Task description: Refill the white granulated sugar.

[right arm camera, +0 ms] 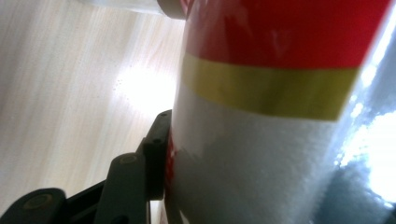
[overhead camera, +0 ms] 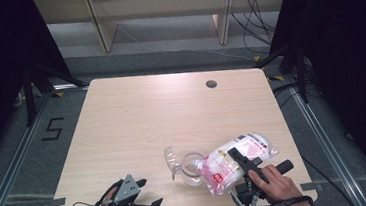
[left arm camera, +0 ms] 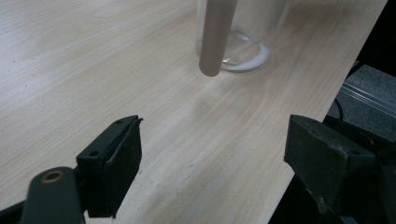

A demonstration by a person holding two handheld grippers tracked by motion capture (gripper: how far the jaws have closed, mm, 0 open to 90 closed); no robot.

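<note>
While the right hand-held gripper (overhead camera: 242, 164) clamps a plastic bag (overhead camera: 236, 161) with white contents and red and pink print, the bag lies near the front right part of the table (overhead camera: 137, 117), its lower end towards the person and its far end angled away to the right. From the right gripper view, the bag's side, with a red band above a yellow stripe, presses against the inner face of one black jaw. Just left of the bag, touching it or nearly so, a clear glass jar (overhead camera: 191, 168) lies on the table, and a clear lid (overhead camera: 170, 158) rests just beyond it to the left. At the front left edge, the left hand-held gripper (overhead camera: 144, 199) has its jaws spread wide with only bare wood between them.
</note>
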